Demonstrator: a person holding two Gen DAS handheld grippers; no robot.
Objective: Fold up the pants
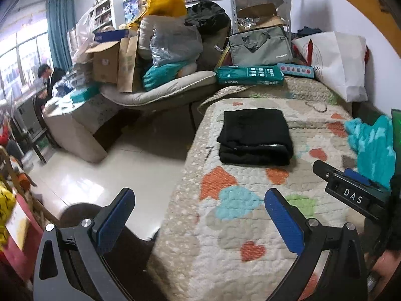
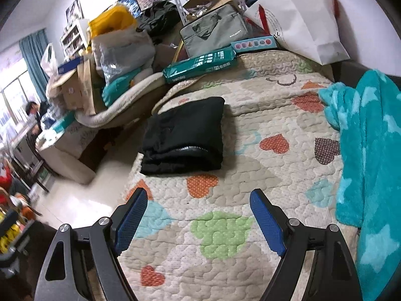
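Both grippers, left [image 1: 198, 220] and right [image 2: 198, 222], jaws spread, short of folded pants [image 1: 255, 138].

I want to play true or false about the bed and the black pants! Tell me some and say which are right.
1. The black pants lie folded in a neat stack on the heart quilt. True.
2. The left gripper is squeezing the pants. False: it is open and apart from them.
3. The right gripper is open and holds nothing. True.
4. The fluffy teal blanket covers the pants. False: it lies off to the side, apart from them.
5. A white paper bag stands at the far end of the bed. True.
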